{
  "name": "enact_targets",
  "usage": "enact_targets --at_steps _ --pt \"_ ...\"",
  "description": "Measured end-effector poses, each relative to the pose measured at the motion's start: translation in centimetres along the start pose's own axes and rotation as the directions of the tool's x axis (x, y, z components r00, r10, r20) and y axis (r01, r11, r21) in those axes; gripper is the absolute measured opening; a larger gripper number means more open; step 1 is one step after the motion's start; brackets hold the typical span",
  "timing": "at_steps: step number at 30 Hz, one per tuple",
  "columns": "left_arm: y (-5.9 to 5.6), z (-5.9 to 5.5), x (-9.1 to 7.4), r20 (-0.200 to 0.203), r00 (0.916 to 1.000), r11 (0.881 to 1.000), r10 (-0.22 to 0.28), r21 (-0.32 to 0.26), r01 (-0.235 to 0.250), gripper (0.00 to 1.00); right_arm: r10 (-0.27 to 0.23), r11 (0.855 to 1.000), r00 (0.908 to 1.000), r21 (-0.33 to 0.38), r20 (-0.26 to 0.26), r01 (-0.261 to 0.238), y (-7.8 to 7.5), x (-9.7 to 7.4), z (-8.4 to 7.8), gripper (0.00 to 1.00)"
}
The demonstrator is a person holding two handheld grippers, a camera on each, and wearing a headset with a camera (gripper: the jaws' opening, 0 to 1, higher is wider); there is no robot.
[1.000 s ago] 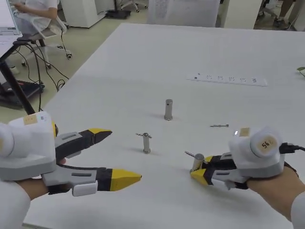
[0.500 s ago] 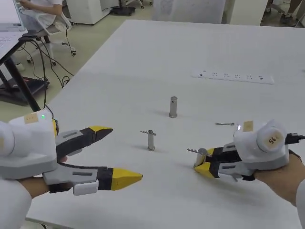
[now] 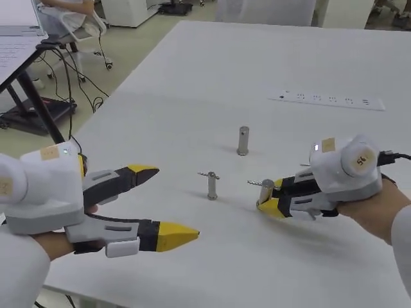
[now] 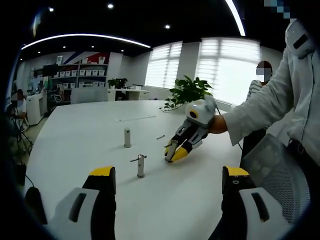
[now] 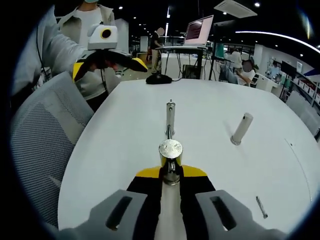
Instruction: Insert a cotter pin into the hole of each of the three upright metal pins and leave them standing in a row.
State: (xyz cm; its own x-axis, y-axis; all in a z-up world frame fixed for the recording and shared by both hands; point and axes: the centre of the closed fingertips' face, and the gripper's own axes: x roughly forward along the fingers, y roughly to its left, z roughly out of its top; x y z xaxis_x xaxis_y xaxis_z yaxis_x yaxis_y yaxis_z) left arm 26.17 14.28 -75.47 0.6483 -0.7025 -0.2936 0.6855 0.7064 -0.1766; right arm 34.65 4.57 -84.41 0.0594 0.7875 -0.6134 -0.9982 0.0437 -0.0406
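Nearest the person, the left tool [image 3: 164, 202] hovers over the near edge of the desk [image 3: 192, 83], jaws spread wide with nothing between them. Just beyond, to the right, the right tool [image 3: 270, 204] is clenched on the held metal pin [image 3: 267, 190], gripping low on its shaft. This pin leans a little, and I cannot tell whether its foot touches the desk. The first cotter pin [image 3: 255, 183] passes through the hole near its top.

Next out, the middle metal pin [image 3: 212, 186] stands upright and free, with the second cotter pin [image 3: 206, 174] through it. Farther back, the far metal pin [image 3: 243, 141] stands upright with its hole empty. The loose cotter pin [image 5: 260, 206] lies flat on the desk, apart from that pin. A power strip [image 3: 331, 101] lies farthest out.

The count is 3 metal pins and 3 cotter pins, 2 of them fitted and 1 loose.

The metal pins look like stiff, smooth steel, probably dense for their size. Being round, they are likely to slip or roll in the jaws, and their narrow feet should tip easily. The best hold is probably on the shaft below the cross hole, which leaves the hole clear. The loose cotter pin looks thin and light and may bend if squeezed hard. It is best pinched near its head so the legs point free toward the hole.
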Motion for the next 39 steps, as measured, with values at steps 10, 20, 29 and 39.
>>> enact_targets --at_steps 10,20,29,39 --pt "0.1 -0.2 -0.2 -0.012 0.9999 1.0 0.003 0.005 -0.003 0.88 0.041 0.999 0.9992 -0.011 0.006 -0.041 -0.2 1.2 0.5 0.13" --pt "0.3 -0.3 -0.5 -0.015 0.9998 1.0 0.014 0.0 -0.014 0.87 0.069 0.997 0.9976 -0.024 0.0 -0.069 0.1 2.0 0.7 0.13" --pt "0.4 -0.2 -0.5 -0.015 0.9998 1.0 0.012 0.002 -0.012 0.87 0.086 0.996 0.996 -0.032 0.022 -0.086 0.5 1.8 0.9 0.13" --pt "0.2 -0.3 -0.5 -0.02 0.9998 1.0 0.008 0.002 -0.008 0.87 0.089 0.995 0.9959 -0.045 0.018 -0.088 0.4 1.8 0.7 0.16"
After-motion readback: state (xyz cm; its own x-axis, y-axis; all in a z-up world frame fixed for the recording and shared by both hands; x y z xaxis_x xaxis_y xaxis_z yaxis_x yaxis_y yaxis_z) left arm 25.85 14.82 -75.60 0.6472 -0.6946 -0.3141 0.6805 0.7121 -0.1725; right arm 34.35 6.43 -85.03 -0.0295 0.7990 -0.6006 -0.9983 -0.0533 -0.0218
